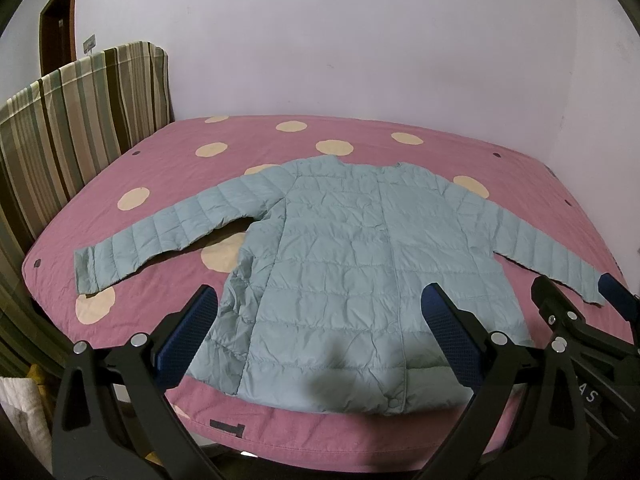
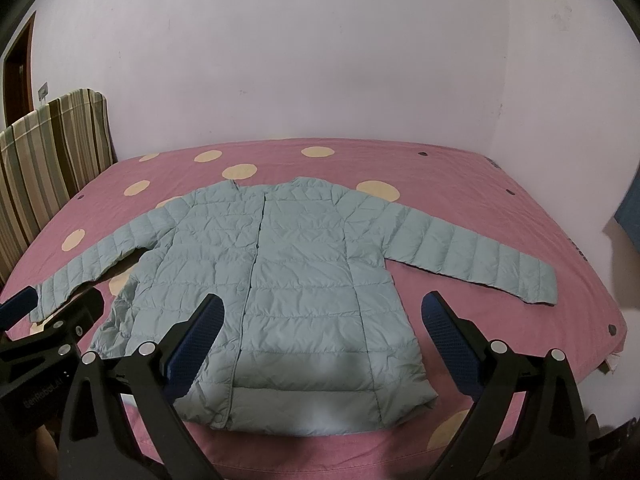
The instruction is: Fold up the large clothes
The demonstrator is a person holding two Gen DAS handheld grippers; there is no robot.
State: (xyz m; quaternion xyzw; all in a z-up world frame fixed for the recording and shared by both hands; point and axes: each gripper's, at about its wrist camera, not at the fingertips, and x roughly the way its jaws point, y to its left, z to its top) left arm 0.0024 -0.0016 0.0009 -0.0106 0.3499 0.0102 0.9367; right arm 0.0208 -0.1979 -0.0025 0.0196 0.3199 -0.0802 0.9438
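Note:
A light blue quilted jacket [image 1: 340, 248] lies flat, front up and buttoned, on the pink bed, both sleeves spread outward; it also shows in the right wrist view [image 2: 288, 272]. My left gripper [image 1: 320, 320] is open and empty, hovering above the jacket's hem near the bed's front edge. My right gripper [image 2: 324, 328] is open and empty, also above the hem, to the right of the left one. The right gripper shows at the edge of the left wrist view [image 1: 576, 300], and the left gripper at the edge of the right wrist view [image 2: 60, 304].
The bed [image 1: 520, 168] has a pink cover with cream dots. A striped headboard cushion [image 1: 80, 120] stands at the left. A white wall is behind, a brown door [image 1: 60, 20] at far left. A blue object [image 2: 628, 212] sits at the right.

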